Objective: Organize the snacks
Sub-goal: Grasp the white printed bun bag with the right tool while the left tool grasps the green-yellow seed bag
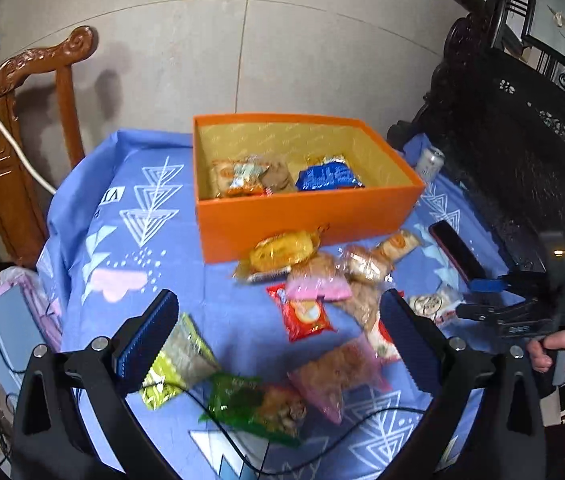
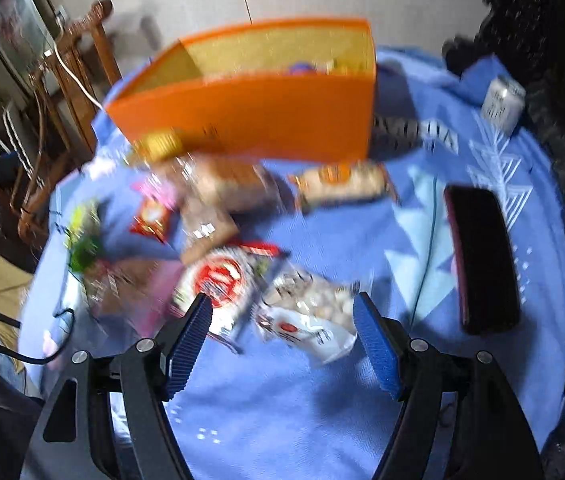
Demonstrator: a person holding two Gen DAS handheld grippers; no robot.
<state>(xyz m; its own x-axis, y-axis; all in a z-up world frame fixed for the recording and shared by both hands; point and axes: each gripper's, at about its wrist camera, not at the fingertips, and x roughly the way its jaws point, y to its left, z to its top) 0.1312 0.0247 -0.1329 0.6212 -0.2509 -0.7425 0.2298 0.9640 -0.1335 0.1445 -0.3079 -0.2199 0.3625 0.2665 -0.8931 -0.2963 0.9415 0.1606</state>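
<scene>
**Both grippers empty above loose snacks, orange box partly filled**

Left wrist view: The orange box point(image 1: 310, 216) sits on a blue cloth point(image 1: 122, 248) and is the landmark here. Inside it lie a few packets, among them a blue packet point(image 1: 328, 176). In front of the box, loose snacks are scattered toward the camera: a yellow packet point(image 1: 282, 254) touching the box's front wall, then a red packet point(image 1: 304, 314), a pink packet point(image 1: 342, 372) and, farthest from the box, a green packet point(image 1: 256, 404). The left gripper point(image 1: 278, 344) is spread wide and holds nothing; the pink and green packets lie between and just below its fingers. The right gripper point(image 1: 490, 296) enters from the right, a hand point(image 1: 558, 350) on its handle.

Right wrist view: The picture is blurred. The box point(image 2: 266, 120) is at the top. In front of it, nearest the camera, lies a white packet point(image 2: 310, 320). The right gripper point(image 2: 282, 336) is released and empty, and the packet lies just ahead between its fingers, its long axis running slantwise across the gap. A dark phone point(image 2: 482, 260) lies to the right. The right gripper looks nearer this packet, so a short drop would likely bracket it.
</scene>
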